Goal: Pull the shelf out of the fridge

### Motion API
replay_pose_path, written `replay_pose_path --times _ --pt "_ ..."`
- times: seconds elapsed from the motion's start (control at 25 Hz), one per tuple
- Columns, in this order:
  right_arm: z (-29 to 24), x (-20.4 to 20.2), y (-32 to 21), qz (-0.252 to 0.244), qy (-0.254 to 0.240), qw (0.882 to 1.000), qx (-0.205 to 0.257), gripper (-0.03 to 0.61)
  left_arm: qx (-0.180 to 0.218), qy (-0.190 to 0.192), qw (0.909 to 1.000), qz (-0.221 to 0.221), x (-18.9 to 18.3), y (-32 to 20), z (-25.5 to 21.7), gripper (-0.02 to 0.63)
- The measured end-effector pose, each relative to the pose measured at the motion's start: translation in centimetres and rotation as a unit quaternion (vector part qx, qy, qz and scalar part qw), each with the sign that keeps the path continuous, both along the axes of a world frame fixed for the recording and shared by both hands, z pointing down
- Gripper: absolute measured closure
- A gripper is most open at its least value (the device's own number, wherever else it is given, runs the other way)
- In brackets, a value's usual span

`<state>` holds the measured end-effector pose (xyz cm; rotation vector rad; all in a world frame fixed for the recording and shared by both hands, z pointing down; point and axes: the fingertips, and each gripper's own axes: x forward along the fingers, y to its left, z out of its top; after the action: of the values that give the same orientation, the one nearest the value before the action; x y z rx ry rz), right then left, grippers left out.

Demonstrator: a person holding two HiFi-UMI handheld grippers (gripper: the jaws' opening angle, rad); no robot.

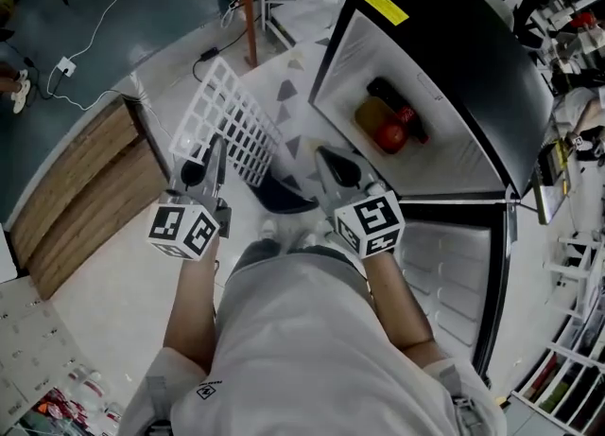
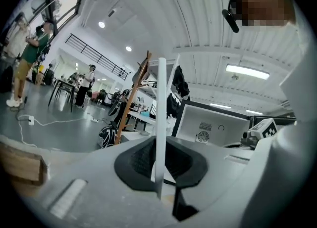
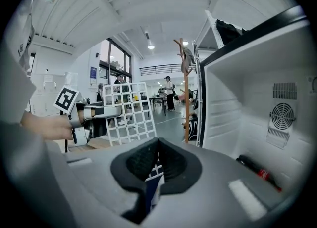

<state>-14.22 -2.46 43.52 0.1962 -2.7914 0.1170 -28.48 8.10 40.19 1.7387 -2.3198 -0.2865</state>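
The white wire-grid shelf (image 1: 232, 122) is outside the fridge (image 1: 444, 65), held up on a slant over the floor to its left. My left gripper (image 1: 210, 155) is shut on the shelf's near edge. In the left gripper view the shelf (image 2: 161, 118) runs edge-on as a white bar pinched between the pads of the left gripper (image 2: 161, 148). My right gripper (image 1: 331, 158) hovers in front of the open fridge, a little right of the shelf, its pads meeting with nothing seen between them. Its own view shows the right gripper (image 3: 158, 143) with the shelf (image 3: 131, 113) beyond.
The fridge compartment holds a red item (image 1: 390, 134), a yellowish one (image 1: 371, 114) and a dark bottle (image 3: 257, 170). Its door (image 1: 454, 273) hangs open at lower right. A wooden cabinet (image 1: 85, 188) stands left, a wooden pole (image 1: 248, 8) behind the shelf. People stand far off.
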Motion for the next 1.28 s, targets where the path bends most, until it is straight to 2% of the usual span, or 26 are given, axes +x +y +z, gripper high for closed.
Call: replay_pose_path --times 0.16,0.52,0.92,1.28 --pt "-1.4 -0.7 0.2 -0.019 -0.018 1.000 0.008 0.577 -0.012 -0.049 0.9987 -0.001 0.0 -0.2 -1.5 0.584" --pt "-4.1 -2.0 0.7 -0.049 -0.060 0.997 0.026 0.577 -0.031 -0.126 0.9913 -0.019 0.1 0.2 -3.5 0.584" --pt "-5.5 -2.3 1.2 -0.062 -0.086 0.993 0.046 0.577 -0.024 -0.145 0.9887 -0.030 0.0 0.6 -4.8 0.584" --pt "-6.0 -1.9 1.6 -0.062 -0.095 0.993 0.045 0.577 -0.015 -0.141 0.9893 -0.034 0.2 1.1 -5.0 0.584"
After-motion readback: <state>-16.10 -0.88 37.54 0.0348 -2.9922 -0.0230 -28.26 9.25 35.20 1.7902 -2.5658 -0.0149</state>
